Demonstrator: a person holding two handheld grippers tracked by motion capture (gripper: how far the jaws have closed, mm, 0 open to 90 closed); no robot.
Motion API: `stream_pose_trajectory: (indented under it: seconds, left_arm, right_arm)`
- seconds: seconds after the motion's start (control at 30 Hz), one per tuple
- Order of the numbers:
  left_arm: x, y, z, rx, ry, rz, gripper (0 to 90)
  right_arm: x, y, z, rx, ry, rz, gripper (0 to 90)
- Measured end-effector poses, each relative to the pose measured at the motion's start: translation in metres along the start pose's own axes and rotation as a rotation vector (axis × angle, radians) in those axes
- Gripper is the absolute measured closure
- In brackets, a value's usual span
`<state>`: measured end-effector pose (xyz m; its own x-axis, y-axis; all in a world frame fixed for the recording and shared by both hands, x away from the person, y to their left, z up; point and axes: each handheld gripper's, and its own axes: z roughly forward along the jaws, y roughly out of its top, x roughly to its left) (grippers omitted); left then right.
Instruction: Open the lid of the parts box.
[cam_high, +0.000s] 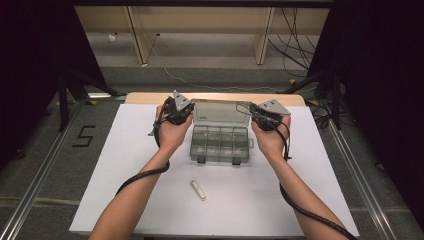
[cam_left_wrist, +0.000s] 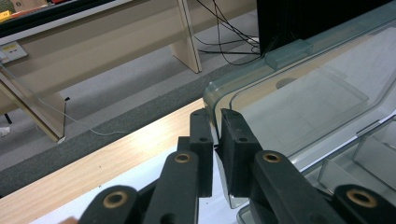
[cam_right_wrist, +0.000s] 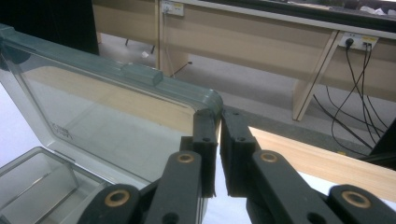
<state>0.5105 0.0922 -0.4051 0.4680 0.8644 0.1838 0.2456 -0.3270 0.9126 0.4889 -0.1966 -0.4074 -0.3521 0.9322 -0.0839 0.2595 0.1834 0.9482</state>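
The left tool (cam_high: 181, 111) is clamping the left corner of the clear lid (cam_high: 221, 111) of the compartment box (cam_high: 220, 145), and the right tool (cam_high: 263, 114) is clamping the lid's right corner, each pair of jaws pinched on the plastic edge. The box is sitting open near the far edge of the table (cam_high: 125, 150), about midway along it, with its lid standing up at the back. A small white stick (cam_high: 198, 190) is lying toward the near edge, well apart from the box.

Compartment box (cam_high: 220, 144) at desk (cam_high: 125, 165) centre, lid (cam_high: 220, 112) raised behind it. Left gripper (cam_high: 176, 114) and right gripper (cam_high: 262, 116) flank the lid corners. Small stick (cam_high: 198, 190) in front.
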Motion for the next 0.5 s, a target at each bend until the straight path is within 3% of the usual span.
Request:
stream_pose_trajectory:
  seconds: [0.2,0.33,0.5]
  left_arm:
    - [0.0002,0.0005,0.0015,0.007,0.011,-0.016,82.8]
    - [0.0024,0.0017,0.0044,0.005,0.000,-0.004,82.8]
    - [0.0032,0.0012,0.0057,0.007,0.002,-0.025,82.9]
  right_arm:
    - [-0.0015,0.0007,0.0026,-0.002,-0.006,0.000,85.4]
    - [-0.0019,0.0010,0.0045,-0.008,-0.012,0.005,85.4]
    - [-0.0028,0.0011,0.0060,0.001,-0.007,0.009,85.4]
